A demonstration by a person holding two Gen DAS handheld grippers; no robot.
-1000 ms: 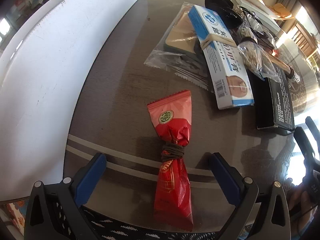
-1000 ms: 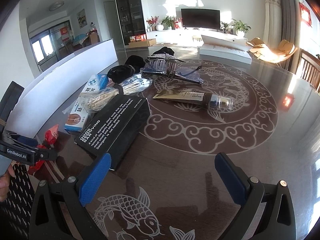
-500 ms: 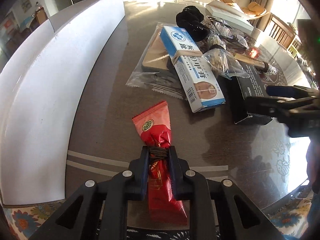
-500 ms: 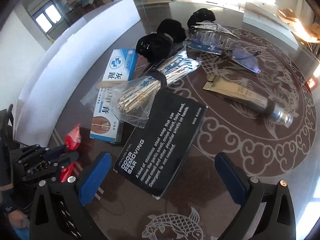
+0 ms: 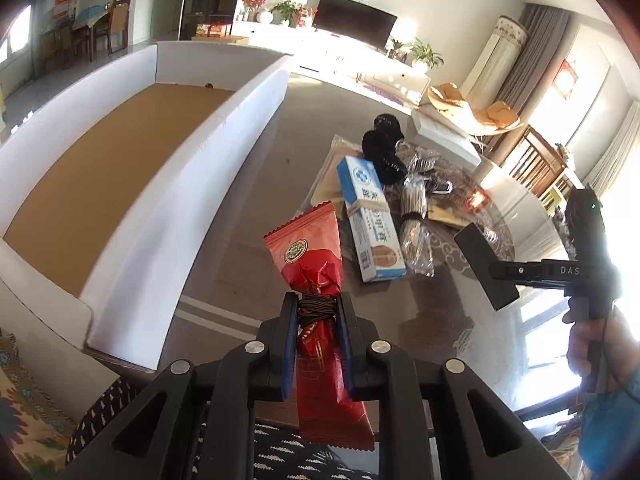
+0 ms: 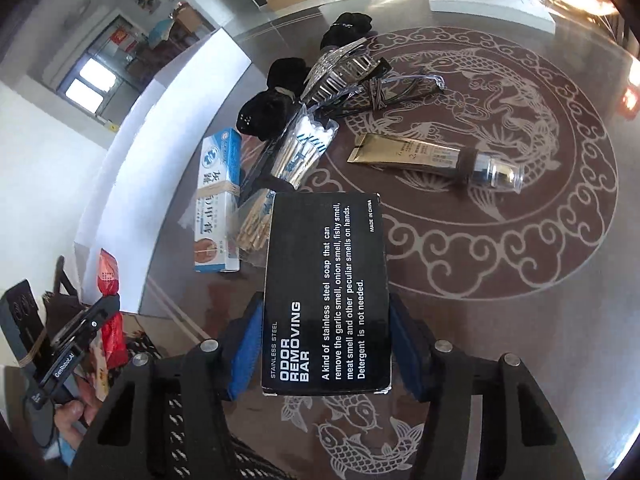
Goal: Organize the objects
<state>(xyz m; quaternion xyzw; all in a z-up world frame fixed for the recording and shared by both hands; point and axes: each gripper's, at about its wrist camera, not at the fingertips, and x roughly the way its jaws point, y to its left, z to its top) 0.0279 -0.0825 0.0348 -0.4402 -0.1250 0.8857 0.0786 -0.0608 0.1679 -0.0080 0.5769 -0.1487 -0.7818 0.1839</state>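
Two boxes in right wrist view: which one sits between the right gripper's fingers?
The black odor-removing bar box; the blue-and-white box lies farther left on the table.

Cord-tied red packet (image 5: 316, 276) and black box (image 6: 326, 292) each clamped, lifted off table.

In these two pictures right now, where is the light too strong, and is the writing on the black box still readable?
Left wrist view: the windows at right are blown out and glare lies on the table near them. Right wrist view: the white print on the black box is sharp and readable; a bright red reflection sits at the table's right edge; straight edges bend from the fisheye.
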